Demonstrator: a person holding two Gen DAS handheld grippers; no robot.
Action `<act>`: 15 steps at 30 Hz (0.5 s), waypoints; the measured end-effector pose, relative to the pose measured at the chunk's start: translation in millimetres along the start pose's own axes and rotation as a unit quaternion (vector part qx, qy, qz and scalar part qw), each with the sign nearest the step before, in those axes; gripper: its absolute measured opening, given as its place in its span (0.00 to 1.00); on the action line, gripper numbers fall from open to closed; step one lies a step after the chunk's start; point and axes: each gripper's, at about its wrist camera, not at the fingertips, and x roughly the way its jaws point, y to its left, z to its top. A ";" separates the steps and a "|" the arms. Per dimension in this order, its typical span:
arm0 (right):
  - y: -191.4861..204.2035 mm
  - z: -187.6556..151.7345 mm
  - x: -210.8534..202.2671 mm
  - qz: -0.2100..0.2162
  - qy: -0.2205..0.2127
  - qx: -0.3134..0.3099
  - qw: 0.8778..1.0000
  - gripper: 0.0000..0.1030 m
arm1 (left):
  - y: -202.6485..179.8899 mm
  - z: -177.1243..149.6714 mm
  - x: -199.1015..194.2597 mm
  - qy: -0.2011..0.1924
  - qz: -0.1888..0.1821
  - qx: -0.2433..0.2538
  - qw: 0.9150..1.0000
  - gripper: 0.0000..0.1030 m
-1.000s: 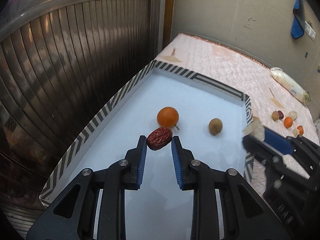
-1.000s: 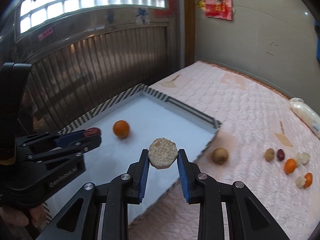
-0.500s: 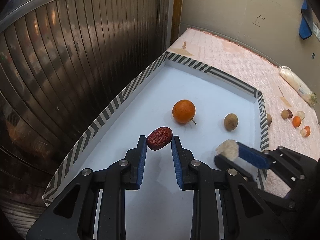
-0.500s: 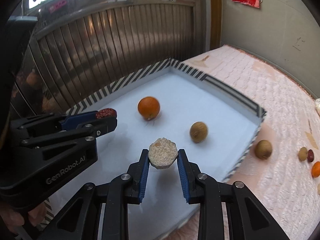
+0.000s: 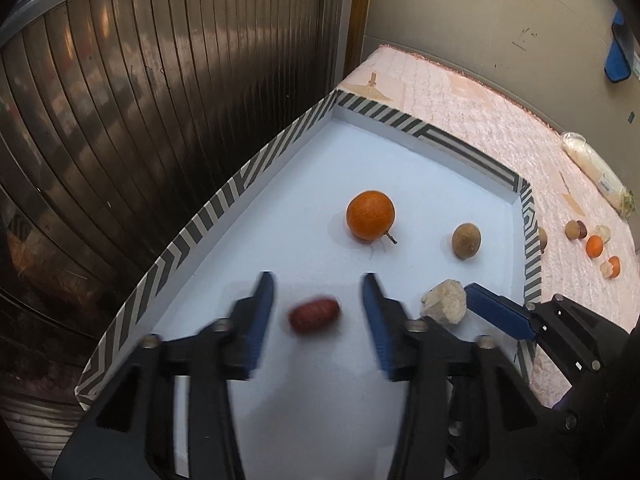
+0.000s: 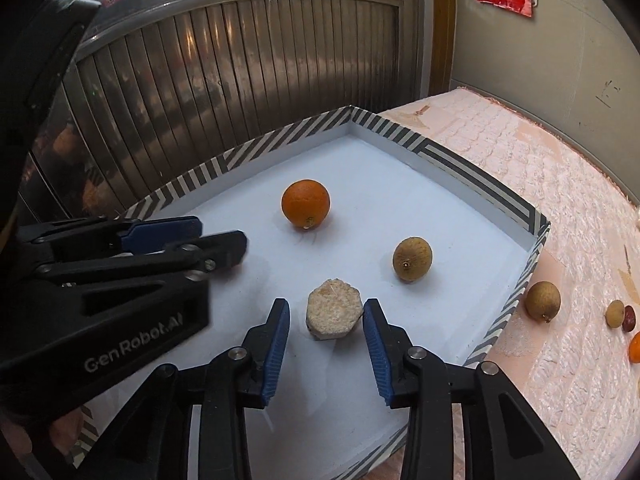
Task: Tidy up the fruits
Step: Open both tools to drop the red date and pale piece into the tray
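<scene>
My left gripper (image 5: 318, 300) is open over the white tray (image 5: 240, 184); a red date (image 5: 314, 315) lies blurred between its fingers, free of them. My right gripper (image 6: 325, 322) is open with a pale hexagonal fruit slice (image 6: 334, 314) between its fingers on the tray floor (image 6: 360, 168); the slice also shows in the left wrist view (image 5: 444, 307). An orange (image 5: 370, 215) (image 6: 306, 203) and a brown longan (image 5: 466, 240) (image 6: 412, 259) sit farther in. The left gripper shows at the left of the right wrist view (image 6: 208, 236).
The tray has a striped rim and stands on a pink quilted cloth (image 6: 540, 168). Another longan (image 6: 543, 301) lies just outside the tray's right wall. Several small fruits (image 5: 592, 240) lie farther right. A ribbed metal shutter (image 5: 140, 100) stands close behind the tray.
Both grippers have opened. The red date has dropped from the left gripper and the pale slice from the right gripper onto the tray floor. Both grippers came lower over the tray.
</scene>
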 end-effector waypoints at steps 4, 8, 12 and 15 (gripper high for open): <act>-3.9 -2.1 -10.2 0.000 -0.009 0.007 1.000 0.36 | -2.1 0.0 -4.2 -0.013 0.010 0.004 1.000 0.52; -6.8 -2.9 -24.8 -0.002 -0.026 0.011 1.000 0.36 | -7.4 -2.1 -7.6 -0.019 0.010 0.008 1.000 0.52; -12.8 -6.6 -41.4 -0.013 -0.040 0.013 0.999 0.37 | -15.4 -1.4 -18.2 -0.039 0.009 0.015 0.999 0.52; -22.3 -10.3 -52.6 -0.020 -0.050 0.022 0.998 0.38 | -24.2 -1.3 -25.8 -0.050 0.004 0.022 0.999 0.52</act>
